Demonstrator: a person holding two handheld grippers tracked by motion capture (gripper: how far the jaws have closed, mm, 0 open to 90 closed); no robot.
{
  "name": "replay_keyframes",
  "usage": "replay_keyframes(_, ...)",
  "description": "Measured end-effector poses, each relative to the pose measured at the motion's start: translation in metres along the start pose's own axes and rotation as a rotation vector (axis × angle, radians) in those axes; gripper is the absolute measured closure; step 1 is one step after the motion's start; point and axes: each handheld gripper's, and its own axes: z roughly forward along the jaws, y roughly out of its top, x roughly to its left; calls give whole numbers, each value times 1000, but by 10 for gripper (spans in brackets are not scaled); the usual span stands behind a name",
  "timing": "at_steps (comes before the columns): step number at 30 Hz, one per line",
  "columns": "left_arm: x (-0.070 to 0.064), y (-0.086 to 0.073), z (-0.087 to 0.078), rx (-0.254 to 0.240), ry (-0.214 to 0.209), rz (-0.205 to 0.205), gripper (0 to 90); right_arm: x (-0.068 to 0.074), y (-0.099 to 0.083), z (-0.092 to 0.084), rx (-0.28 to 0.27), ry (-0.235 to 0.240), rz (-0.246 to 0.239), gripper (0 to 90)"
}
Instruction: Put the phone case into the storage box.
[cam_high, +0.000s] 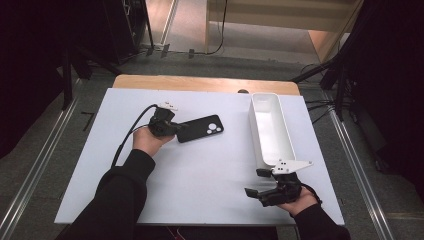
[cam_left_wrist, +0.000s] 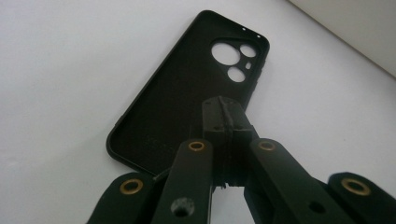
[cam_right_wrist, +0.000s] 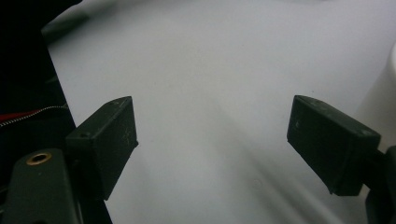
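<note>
A black phone case (cam_high: 200, 128) lies hollow side up on the white board (cam_high: 200, 185), with its camera cutouts at the far right end. My left gripper (cam_high: 176, 131) is at the case's left end. In the left gripper view its jaws stand pressed together (cam_left_wrist: 226, 112) over the near rim of the case (cam_left_wrist: 187, 79), shut on that rim. My right gripper (cam_high: 256, 182) rests near the board's front right, pointing left, its jaws wide apart (cam_right_wrist: 212, 140) with nothing but bare board between them.
A long white bin (cam_high: 270, 127) stands upright at the right of the board, just beyond the right gripper; its wall (cam_right_wrist: 385, 88) shows at the right edge of the right gripper view. The left gripper's cable (cam_high: 131, 131) curls to the left. Dark floor rails flank the table.
</note>
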Motion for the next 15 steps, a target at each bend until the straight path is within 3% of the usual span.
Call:
replay_keyframes(4, 4, -9, 3, -7, 1, -20, 890, 0, 0, 1, 1, -2, 2, 144)
replay_keyframes(15, 7, -26, 16, 52, 35, -1, 890, 1, 0, 1, 7, 1, 7, 144)
